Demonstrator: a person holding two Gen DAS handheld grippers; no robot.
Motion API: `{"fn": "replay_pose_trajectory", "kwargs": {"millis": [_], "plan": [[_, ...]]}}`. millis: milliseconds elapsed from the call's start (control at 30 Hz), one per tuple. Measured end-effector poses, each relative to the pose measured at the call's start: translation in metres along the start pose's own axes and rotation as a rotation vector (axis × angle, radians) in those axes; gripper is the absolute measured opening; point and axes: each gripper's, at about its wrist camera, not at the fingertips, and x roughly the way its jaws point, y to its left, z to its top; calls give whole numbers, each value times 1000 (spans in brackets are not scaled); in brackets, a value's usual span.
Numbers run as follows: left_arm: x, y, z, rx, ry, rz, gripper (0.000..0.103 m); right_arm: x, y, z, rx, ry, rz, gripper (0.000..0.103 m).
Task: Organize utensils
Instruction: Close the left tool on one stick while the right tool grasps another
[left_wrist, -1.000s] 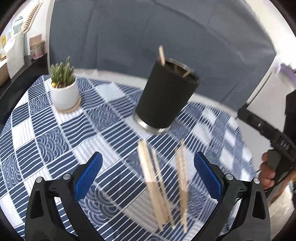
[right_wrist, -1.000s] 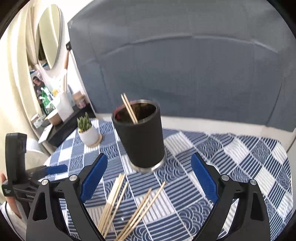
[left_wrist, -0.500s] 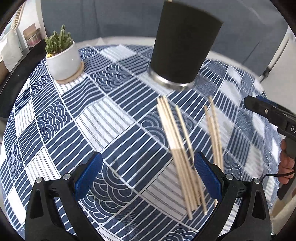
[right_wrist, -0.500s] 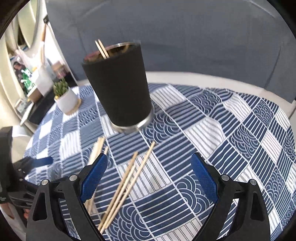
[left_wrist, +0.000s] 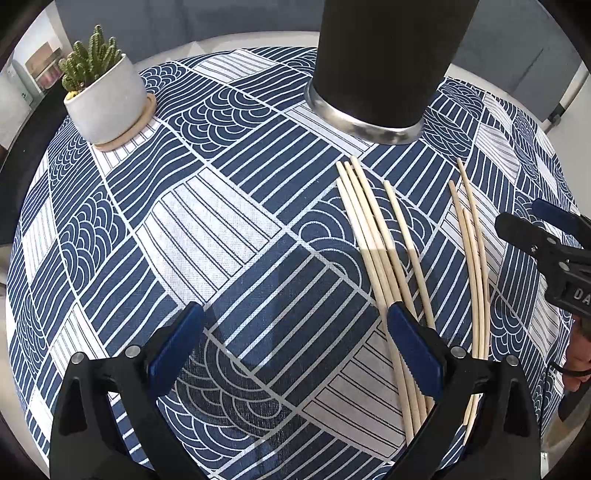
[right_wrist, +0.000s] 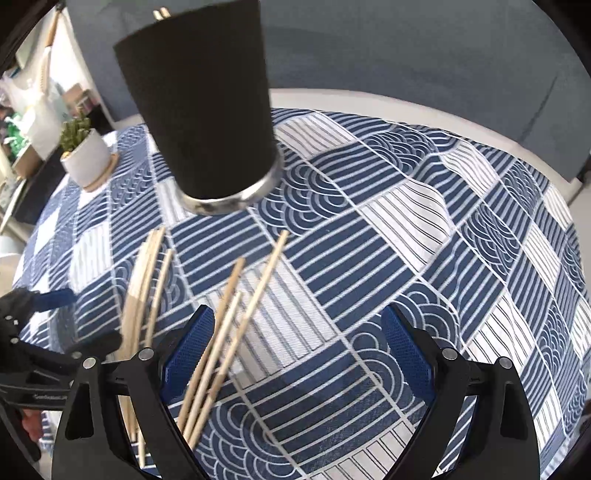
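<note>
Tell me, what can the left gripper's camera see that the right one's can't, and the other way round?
Only the left view shows the right gripper coming in at its edge; the cup's top is cut off there. Only the right view shows chopstick tips poking out of the black cup, and the left gripper at its side. Both show the cup, the loose chopsticks on the patterned tablecloth, and the potted plant.

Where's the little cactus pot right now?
The cactus pot sits on a wooden coaster at the tablecloth's far left in both views, left of the black cup.
</note>
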Motion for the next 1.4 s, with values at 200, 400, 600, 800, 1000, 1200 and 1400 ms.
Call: {"fn": "replay_pose_trajectory", "kwargs": {"millis": [200, 400, 600, 800, 1000, 1200, 1400], "plan": [[4, -3, 3, -45, 39, 53, 98, 14, -6, -6, 79, 97, -38, 87], [5, 2, 3, -128, 58, 96, 98, 16, -8, -10, 123, 104, 1, 87], [5, 3, 4, -143, 64, 100, 98, 23, 5, -9, 81, 135, -55, 87], [3, 3, 6, -138, 61, 103, 94, 21, 7, -2, 101, 192, -71, 67], [-12, 15, 1, -156, 35, 103, 53, 15, 1, 0, 79, 203, -66, 8], [-22, 27, -11, -177, 55, 98, 17, 11, -26, -8, 121, 224, -49, 5], [-33, 28, -43, -190, 66, 108, 13, 1, -50, -22, 178, 234, 46, 5]]}}
